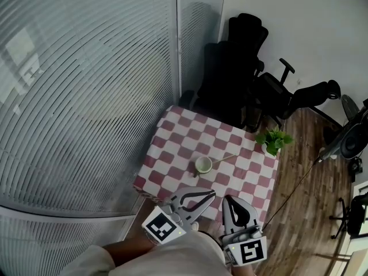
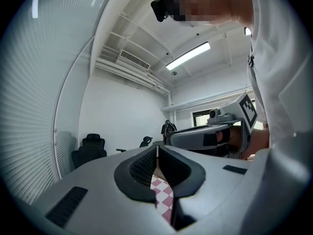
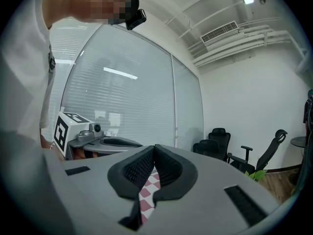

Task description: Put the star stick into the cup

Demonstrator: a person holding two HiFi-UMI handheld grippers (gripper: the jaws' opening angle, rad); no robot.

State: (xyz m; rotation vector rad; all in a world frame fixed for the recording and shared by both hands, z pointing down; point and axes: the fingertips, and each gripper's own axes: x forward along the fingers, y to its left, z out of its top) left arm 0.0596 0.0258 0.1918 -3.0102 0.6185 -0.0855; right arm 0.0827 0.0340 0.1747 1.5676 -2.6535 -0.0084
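A small pale cup [image 1: 203, 164] stands near the middle of the table with the red-and-white checked cloth [image 1: 172, 154]. A thin pale stick [image 1: 225, 158] runs from the cup's rim out to the right; whether its end sits inside the cup I cannot tell, and no star shows. Both grippers hover at the table's near edge, apart from the cup. My left gripper [image 1: 211, 192] [image 2: 156, 148] is shut with nothing in it. My right gripper [image 1: 228, 199] [image 3: 154, 146] is shut and empty too. Each gripper view shows only a strip of checked cloth between the pads.
A small green potted plant [image 1: 275, 140] stands at the table's far right corner. Black office chairs [image 1: 241, 68] sit behind the table. A glass wall with blinds [image 1: 86, 85] runs along the left. A fan [image 1: 349, 144] stands on the wooden floor at the right.
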